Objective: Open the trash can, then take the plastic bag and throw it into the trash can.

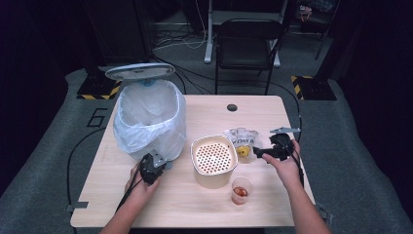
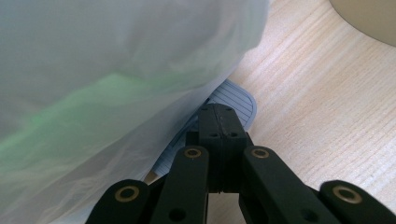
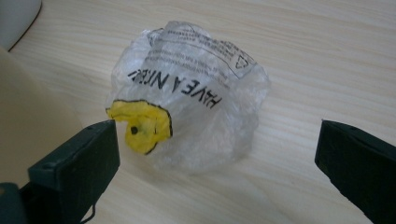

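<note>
- Black jaws of the right gripper (image 3: 217, 163) stand wide apart, hovering over a crumpled clear plastic bag (image 3: 191, 93) without touching it.
- That bag, printed with black lettering and a yellow face, lies on the wooden table (image 1: 204, 207), at about 3 o'clock from the beige perforated container (image 1: 213, 160) and just beside it.
- At 6 o'clock from the bag stands a small clear cup (image 1: 241, 190) with reddish contents.
- Over at 9 o'clock, the left gripper (image 2: 219, 122) has its jaws pressed together with nothing between them, its tip on the ribbed pedal (image 2: 236, 100) at the base of the bin.
- White liner (image 1: 148, 117) drapes over the bin, whose lid (image 1: 140, 70) stands raised at 12 o'clock.
</note>
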`<move>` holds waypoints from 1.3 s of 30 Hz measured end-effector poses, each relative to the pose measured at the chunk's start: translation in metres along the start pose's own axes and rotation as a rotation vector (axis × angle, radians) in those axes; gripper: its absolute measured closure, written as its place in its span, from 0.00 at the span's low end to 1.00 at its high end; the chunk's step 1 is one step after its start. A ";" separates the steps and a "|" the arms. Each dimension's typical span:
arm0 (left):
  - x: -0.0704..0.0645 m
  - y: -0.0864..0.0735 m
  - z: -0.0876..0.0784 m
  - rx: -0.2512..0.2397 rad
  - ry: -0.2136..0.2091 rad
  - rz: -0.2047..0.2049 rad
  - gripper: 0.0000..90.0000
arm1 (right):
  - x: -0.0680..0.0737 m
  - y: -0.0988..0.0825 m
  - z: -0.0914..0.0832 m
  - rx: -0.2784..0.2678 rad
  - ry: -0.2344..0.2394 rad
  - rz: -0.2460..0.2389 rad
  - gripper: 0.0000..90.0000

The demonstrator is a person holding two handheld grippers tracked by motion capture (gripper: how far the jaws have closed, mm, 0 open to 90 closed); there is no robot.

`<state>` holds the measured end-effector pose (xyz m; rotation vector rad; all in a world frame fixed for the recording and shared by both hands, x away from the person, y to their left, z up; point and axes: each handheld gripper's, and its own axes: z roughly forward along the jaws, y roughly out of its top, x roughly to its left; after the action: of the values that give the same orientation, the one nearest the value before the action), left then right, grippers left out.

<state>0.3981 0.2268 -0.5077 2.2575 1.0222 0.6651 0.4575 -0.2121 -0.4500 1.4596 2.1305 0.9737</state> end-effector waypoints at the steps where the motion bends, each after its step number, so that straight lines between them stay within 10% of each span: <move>1: 0.000 0.000 0.000 -0.003 0.001 -0.002 1.00 | 0.002 0.004 0.003 0.008 0.002 0.009 0.00; 18: 0.000 0.000 0.001 -0.008 0.004 -0.008 1.00 | 0.019 0.046 0.047 0.040 0.004 0.000 0.00; 39: -0.001 -0.001 0.000 -0.009 0.006 0.005 1.00 | 0.023 0.045 0.099 0.135 -0.030 0.026 0.00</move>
<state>0.3972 0.2269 -0.5085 2.2522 1.0154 0.6777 0.5421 -0.1483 -0.4844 1.5586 2.1980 0.8251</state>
